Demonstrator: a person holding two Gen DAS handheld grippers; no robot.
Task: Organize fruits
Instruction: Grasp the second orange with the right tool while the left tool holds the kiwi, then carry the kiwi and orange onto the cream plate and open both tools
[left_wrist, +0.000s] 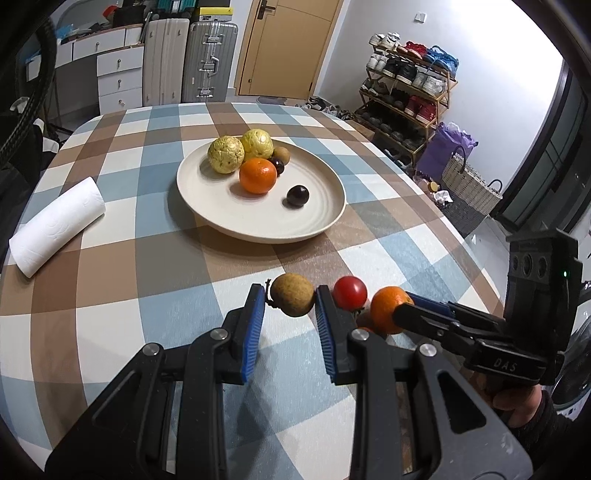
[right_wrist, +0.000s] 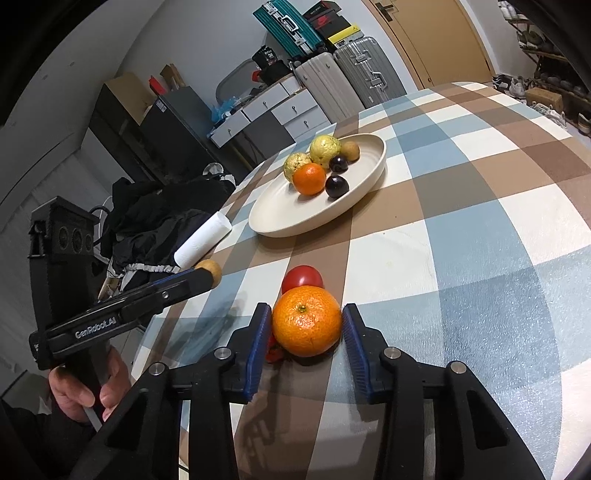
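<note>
The brown fruit (left_wrist: 292, 300) sits clamped between my left claw's (left_wrist: 290, 301) blue pads, lifted just clear of the checked tablecloth (left_wrist: 110, 325). It is round, with no long axis to speak of; its short stem pokes out toward the left pad. The plate (left_wrist: 317, 218) lies straight ahead and far of this claw, slightly to the left, so the carry runs forward along the line the fingers already point.

The orange (right_wrist: 306, 322) rests on the cloth between my right claw's (right_wrist: 306, 325) pads, stem scar facing up and toward me. It too is round and offers no preferred axis. The left pad appears to touch its side; a thin gap shows at the right pad, so I judge the grip not yet complete. The plate lies far and a little left of it.

The left claw is nearer the plate and already loaded. A red tomato (right_wrist: 302, 278) sits just beyond the orange, touching or nearly so, and directly on the orange's path to the plate.
</note>
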